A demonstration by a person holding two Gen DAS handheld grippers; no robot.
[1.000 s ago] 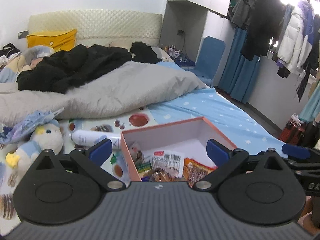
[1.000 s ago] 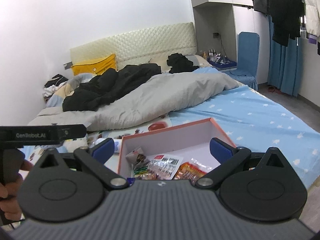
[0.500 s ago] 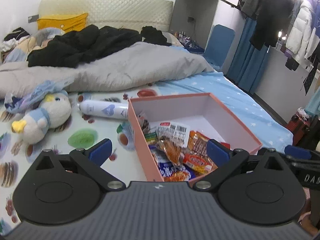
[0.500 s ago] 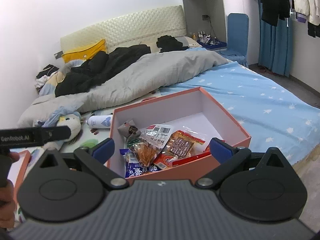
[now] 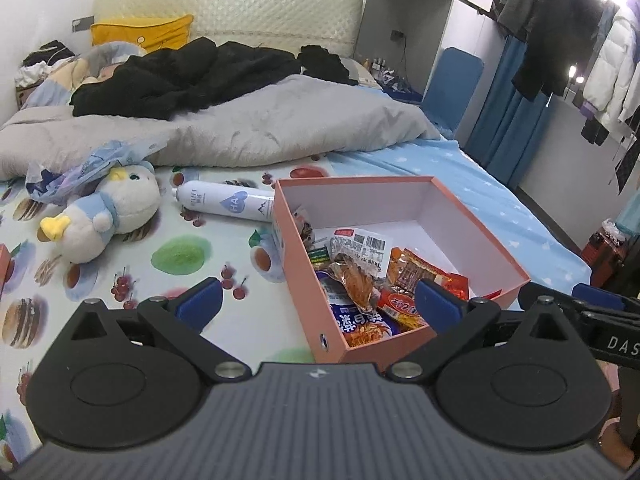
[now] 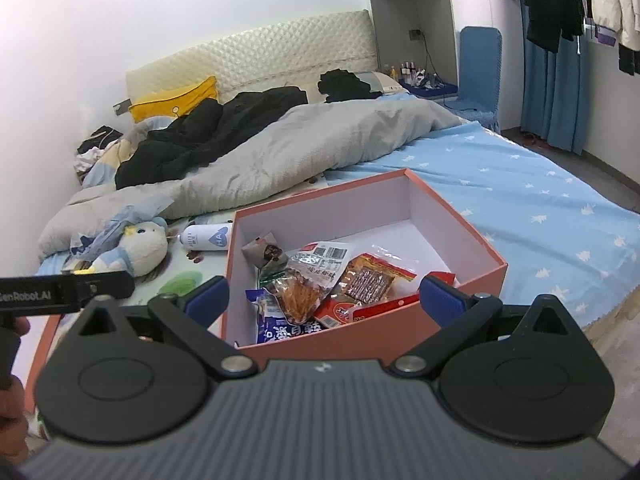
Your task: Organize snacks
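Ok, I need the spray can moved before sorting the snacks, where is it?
In the left wrist view the white spray can lies on its side on the fruit-print sheet, between the plush penguin and the pink box, its base by the box's far left corner.

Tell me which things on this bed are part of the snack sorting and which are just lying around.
Part of the job:
- pink box
- snack packets piled inside it
- left gripper, open and empty
- right gripper, open and empty

Just lying about:
- white spray can
- plush penguin
- grey duvet
- black clothes
- yellow pillow
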